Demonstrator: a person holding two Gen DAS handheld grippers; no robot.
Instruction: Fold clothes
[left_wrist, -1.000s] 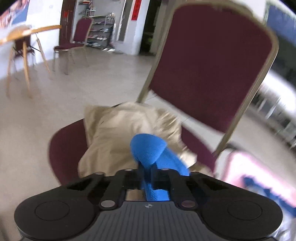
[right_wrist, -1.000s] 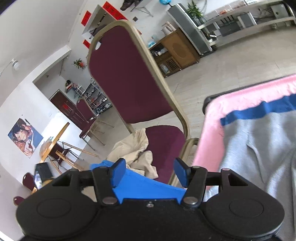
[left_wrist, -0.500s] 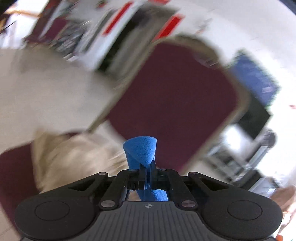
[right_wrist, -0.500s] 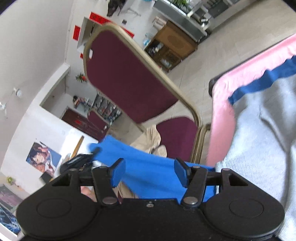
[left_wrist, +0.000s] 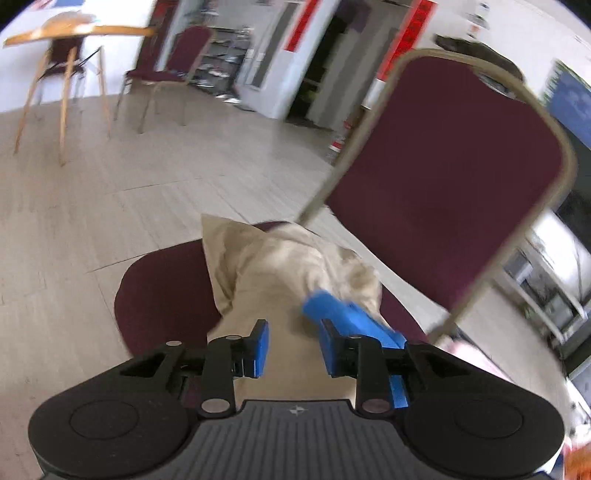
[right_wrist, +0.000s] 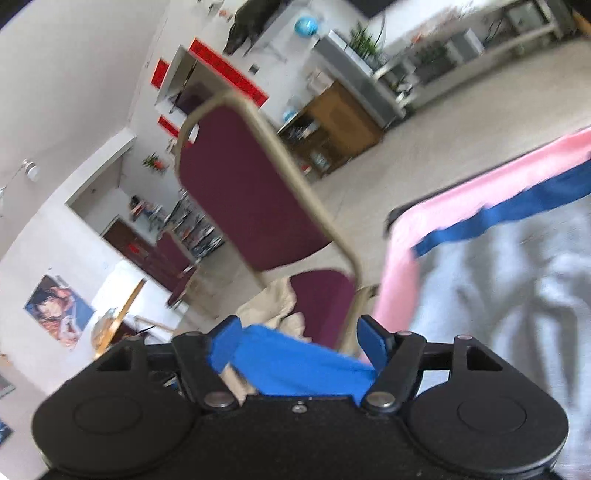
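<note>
A blue garment lies on a beige garment on the seat of a maroon chair. My left gripper is open just above the beige garment, with the blue cloth beside its right finger. In the right wrist view my right gripper is open; the blue garment lies below and between its fingers, and I cannot tell if they touch it. A grey garment lies on a pink surface at the right.
The maroon chair stands close to the pink surface's left edge. Further back are a wooden table, another maroon chair and a wooden cabinet. Pale floor lies around the chair.
My left gripper was shut on the blue garment and has opened; the cloth now lies on the beige garment. The left view swung up and back down. The right gripper stayed open.
</note>
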